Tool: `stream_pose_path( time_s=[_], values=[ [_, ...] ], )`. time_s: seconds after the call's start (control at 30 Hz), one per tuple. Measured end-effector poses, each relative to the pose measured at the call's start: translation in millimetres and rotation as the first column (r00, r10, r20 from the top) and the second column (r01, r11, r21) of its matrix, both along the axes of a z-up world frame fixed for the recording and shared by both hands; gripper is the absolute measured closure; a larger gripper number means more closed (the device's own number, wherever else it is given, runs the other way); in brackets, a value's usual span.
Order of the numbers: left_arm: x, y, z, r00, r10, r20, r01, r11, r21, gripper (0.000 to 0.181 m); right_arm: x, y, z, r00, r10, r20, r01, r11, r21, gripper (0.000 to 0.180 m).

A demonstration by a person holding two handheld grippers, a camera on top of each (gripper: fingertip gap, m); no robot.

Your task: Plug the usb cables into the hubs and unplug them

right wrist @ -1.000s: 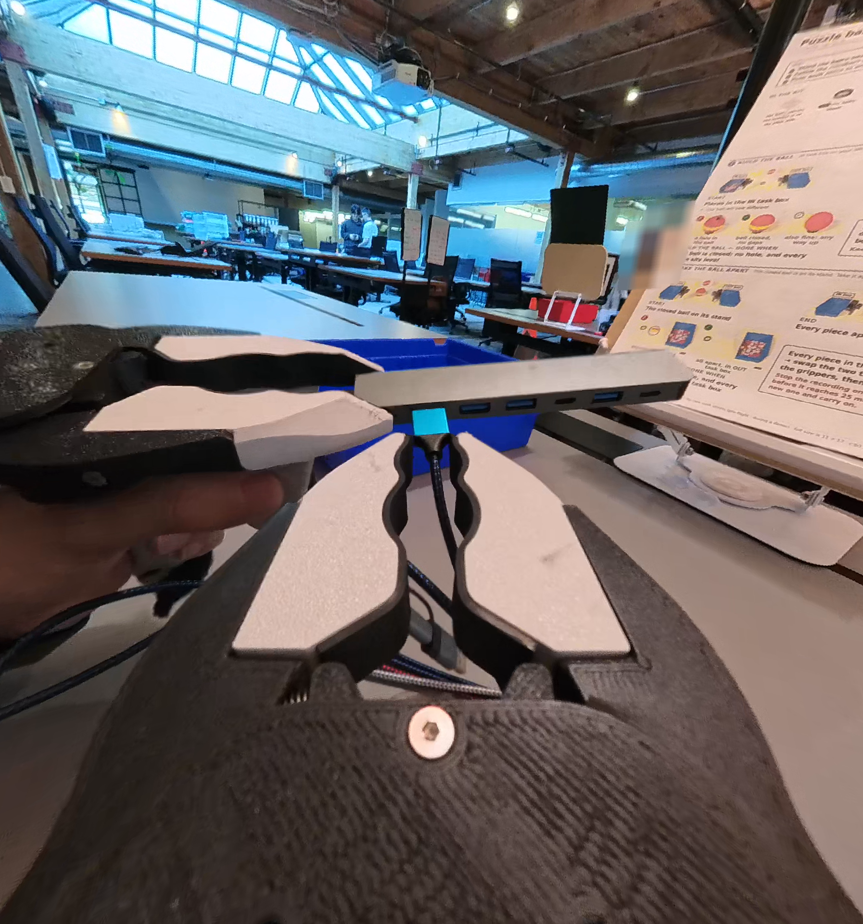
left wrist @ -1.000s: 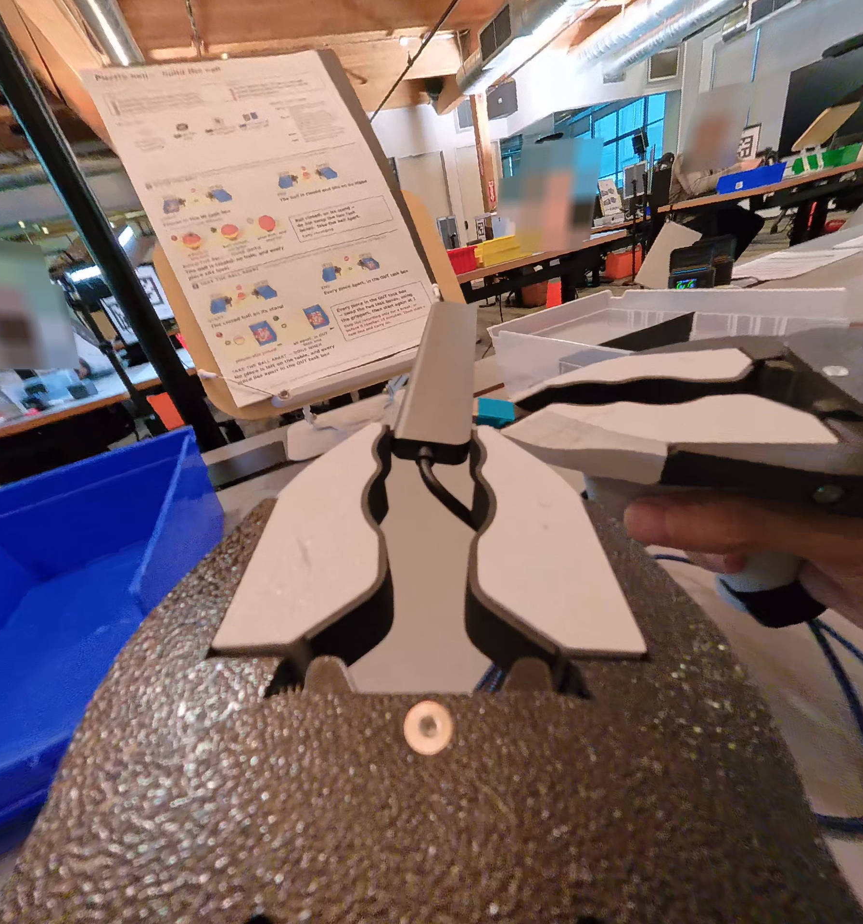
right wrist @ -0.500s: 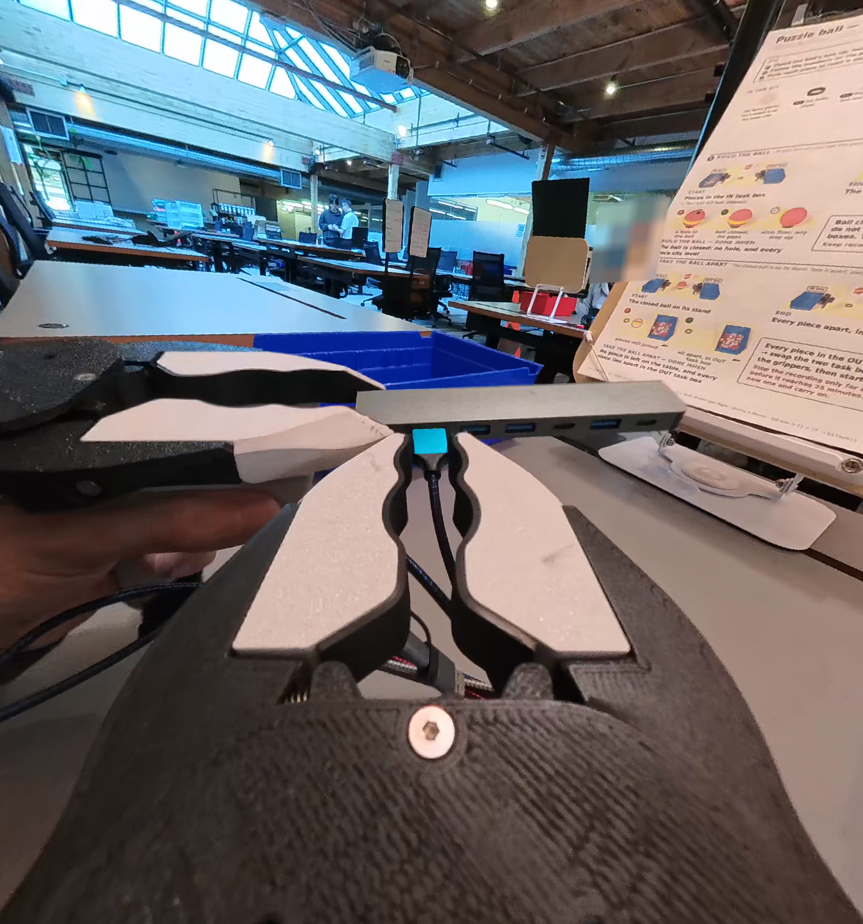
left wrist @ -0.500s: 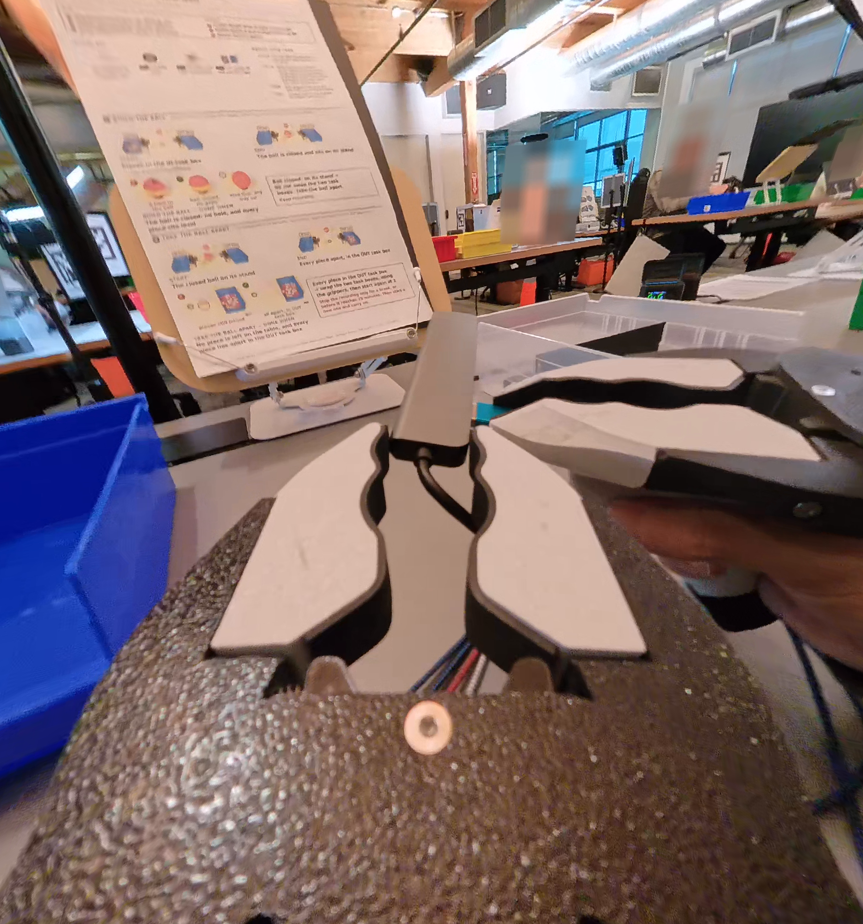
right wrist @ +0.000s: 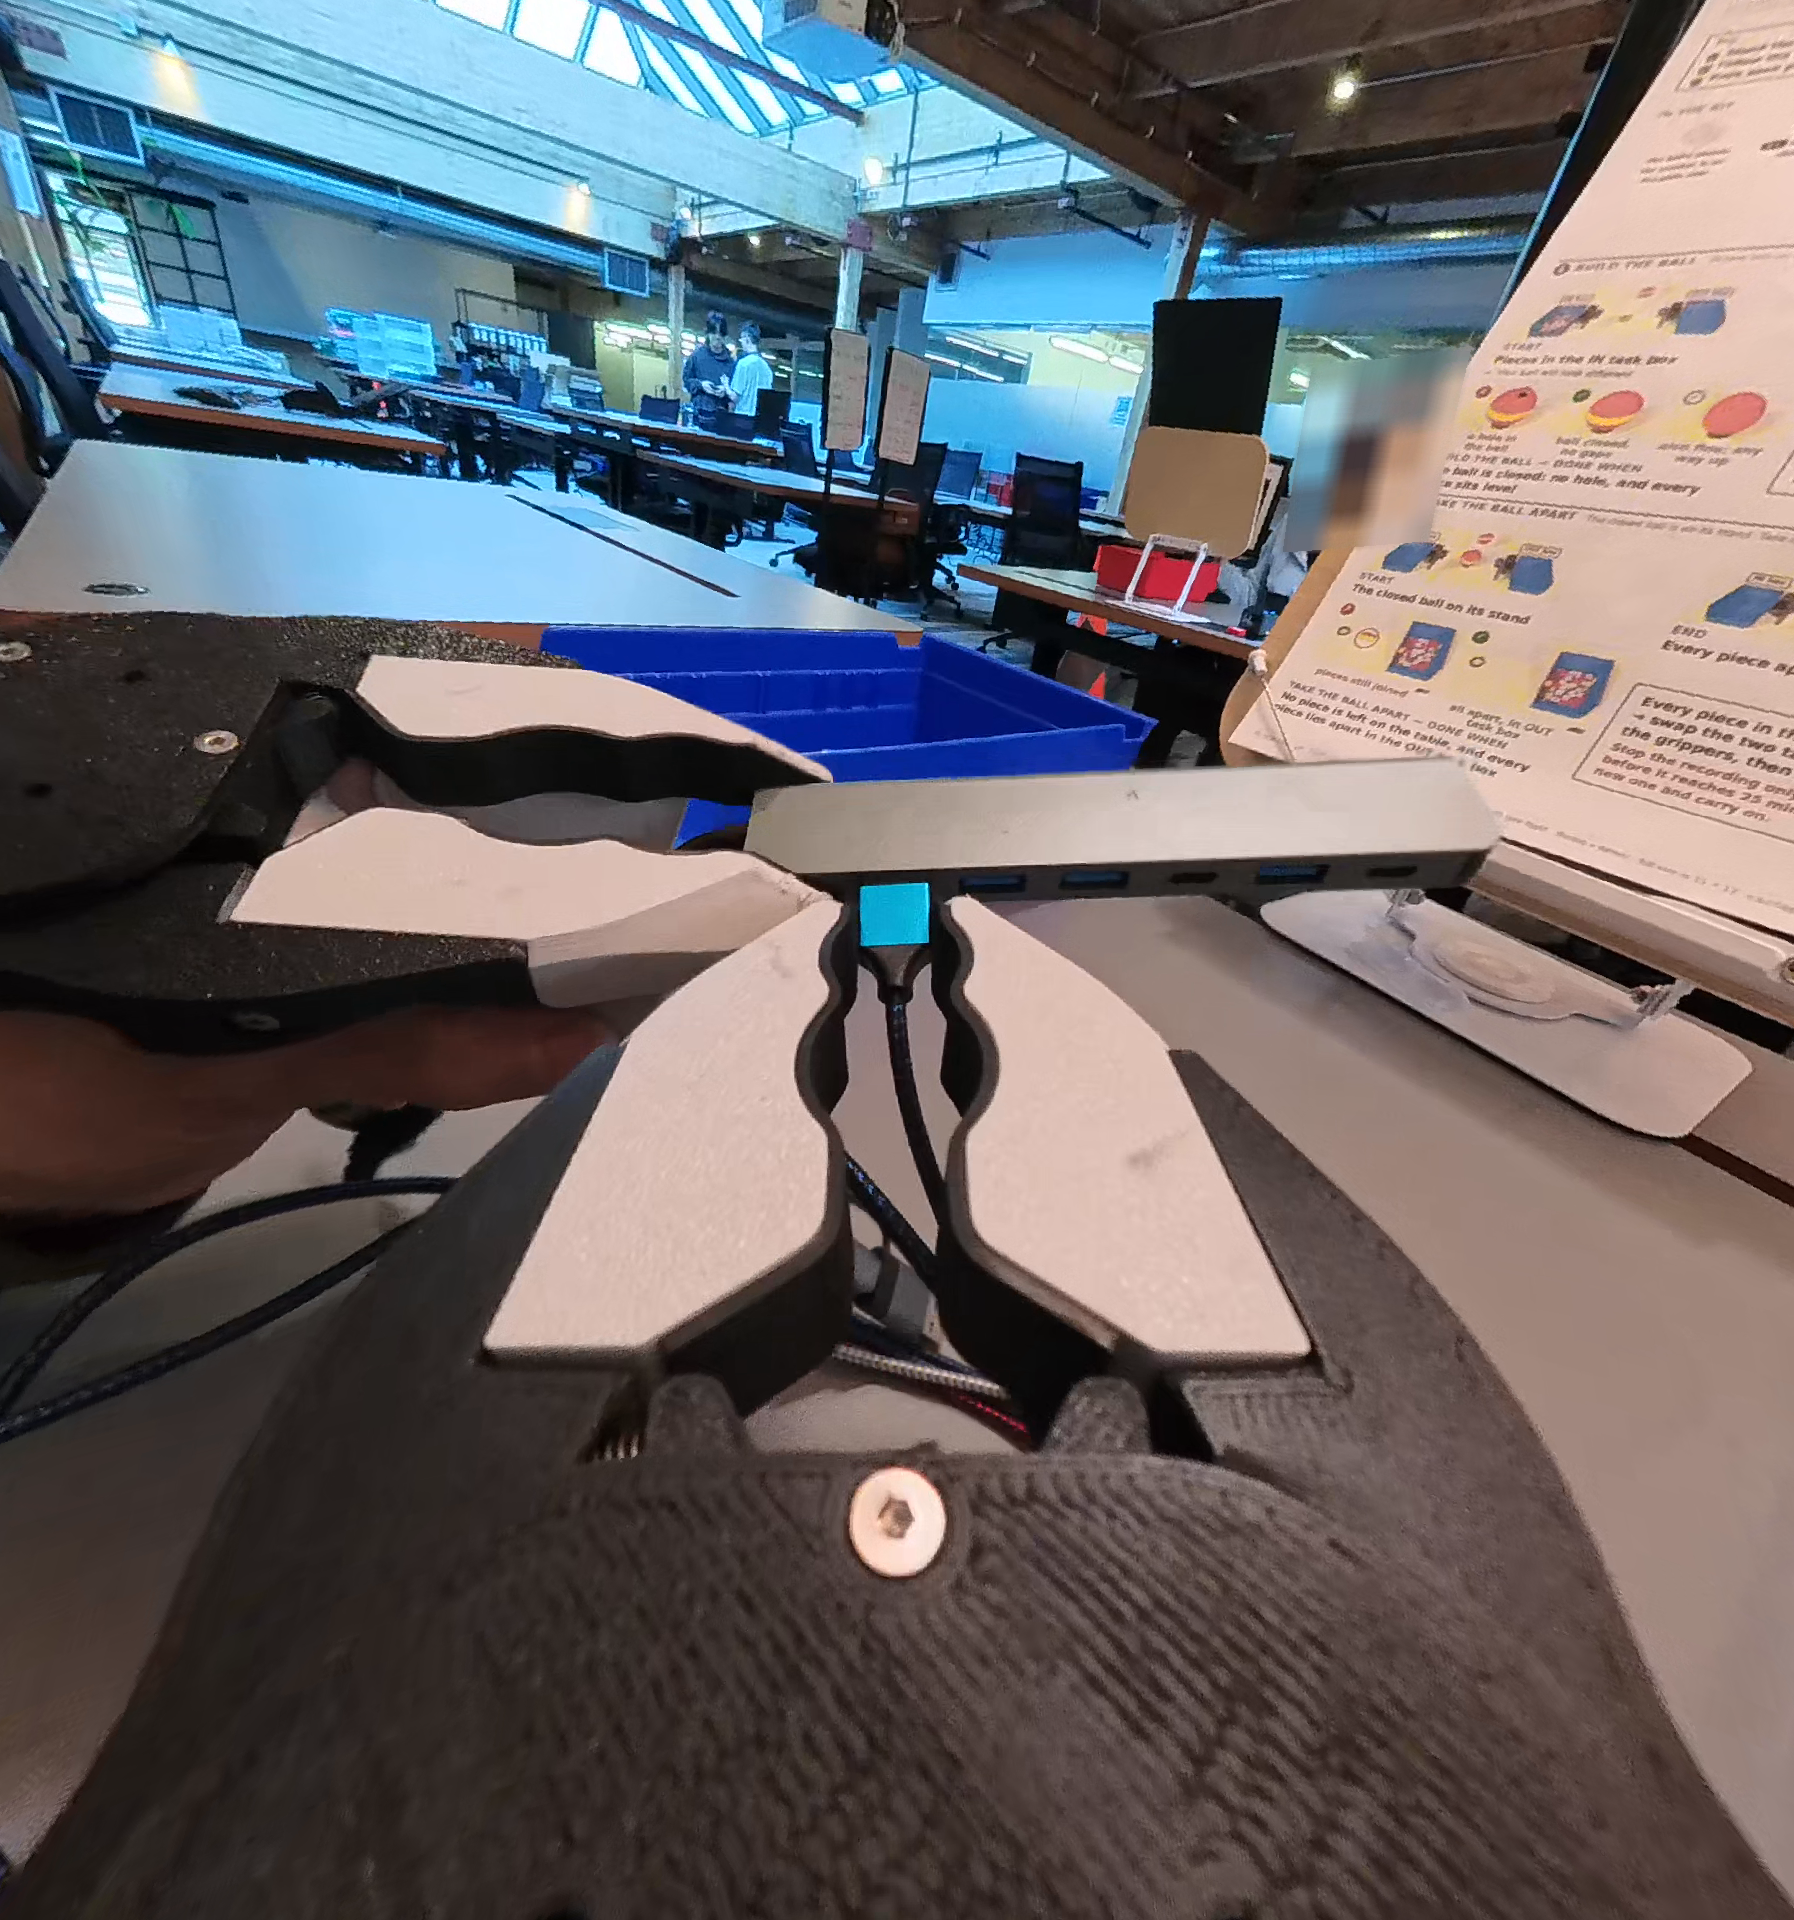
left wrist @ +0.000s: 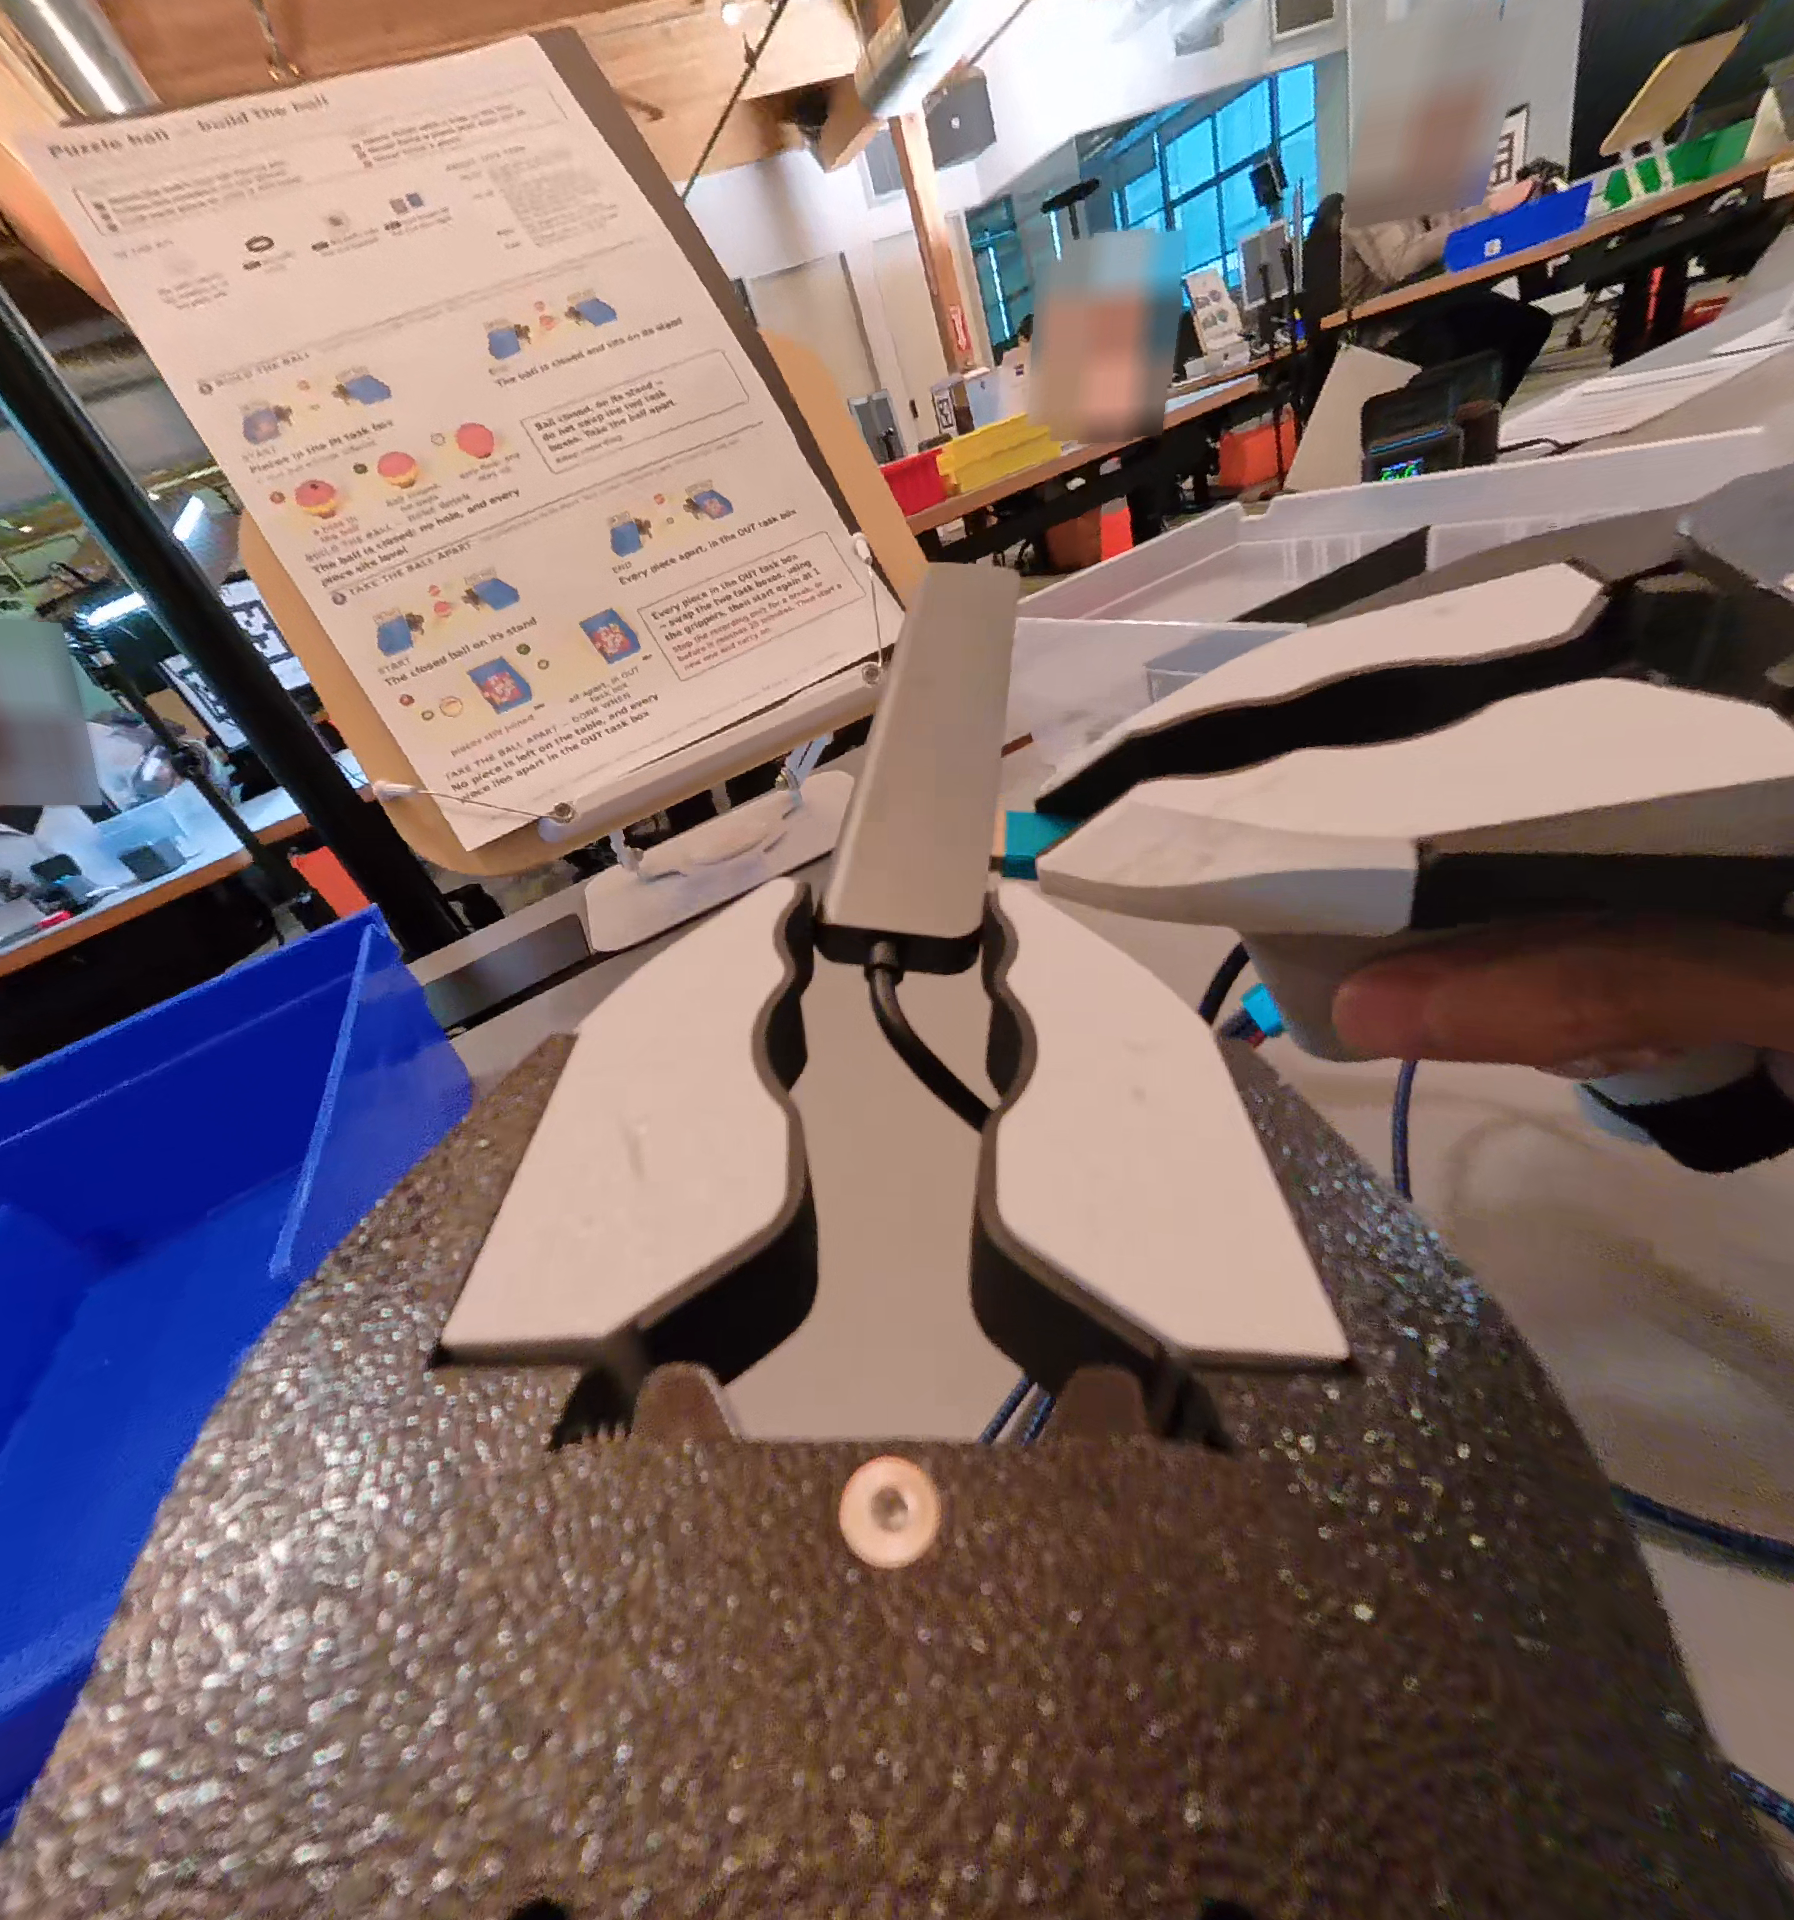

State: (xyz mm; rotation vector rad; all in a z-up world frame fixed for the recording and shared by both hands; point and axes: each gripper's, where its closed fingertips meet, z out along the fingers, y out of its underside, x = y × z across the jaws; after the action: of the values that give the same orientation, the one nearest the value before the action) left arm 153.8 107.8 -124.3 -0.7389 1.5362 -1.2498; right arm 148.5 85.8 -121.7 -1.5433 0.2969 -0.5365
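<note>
A grey USB hub (left wrist: 929, 758) is held in the air above the table, its black cable end between my left gripper's (left wrist: 898, 914) fingertips. The left gripper is shut on that end of the hub. In the right wrist view the hub (right wrist: 1121, 826) lies crosswise with its row of ports facing me. My right gripper (right wrist: 893, 930) is shut on a teal USB plug (right wrist: 893, 912) that sits against the hub's leftmost port; its dark braided cable runs back between the fingers. The plug (left wrist: 1028, 840) also shows in the left wrist view beside the other gripper's tips.
A blue bin (left wrist: 145, 1195) stands left of the left gripper, also in the right wrist view (right wrist: 872, 707). An instruction sheet on a stand (left wrist: 488, 436) is behind the hub. A white tray (left wrist: 1288, 561) is at the right. Blue cables (left wrist: 1703, 1538) lie on the table. My left and right fingertips are right by each other.
Both grippers and the hub have lifted and tilted a little. The teal plug stays against the hub's port and both grips hold.
</note>
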Motion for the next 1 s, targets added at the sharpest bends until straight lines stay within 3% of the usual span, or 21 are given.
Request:
stream_pose_path(
  time_s=[0.17,0.37,0.6,0.8,1.0],
  values=[
    [-1.1,-2.3,-0.8,0.998,-0.017,0.060,0.011,0.994,0.111,0.147,0.2,-0.1,-1.6,1.000,0.008,0.020,-0.007,0.999,-0.040,0.166],
    [-2.1,-3.7,-3.6,0.996,-0.059,0.073,0.049,0.991,0.128,0.144,-1.6,1.7,-4.3,0.999,0.031,0.015,-0.030,0.998,-0.061,0.166],
    [-1.4,1.1,-3.7,0.999,-0.021,0.035,0.020,1.000,0.021,0.151,-1.2,3.1,-4.8,1.000,0.009,0.024,-0.009,1.000,-0.019,0.166],
    [3.1,7.4,-10.5,0.993,-0.016,-0.116,-0.013,0.969,-0.247,0.151,3.9,1.6,-9.2,0.997,-0.069,0.023,0.069,0.998,0.013,0.166],
    [2.0,-0.4,-16.1,0.990,-0.034,-0.136,-0.001,0.968,-0.252,0.151,3.2,2.4,-8.8,0.998,-0.061,0.004,0.060,0.997,0.053,0.169]
  ],
)
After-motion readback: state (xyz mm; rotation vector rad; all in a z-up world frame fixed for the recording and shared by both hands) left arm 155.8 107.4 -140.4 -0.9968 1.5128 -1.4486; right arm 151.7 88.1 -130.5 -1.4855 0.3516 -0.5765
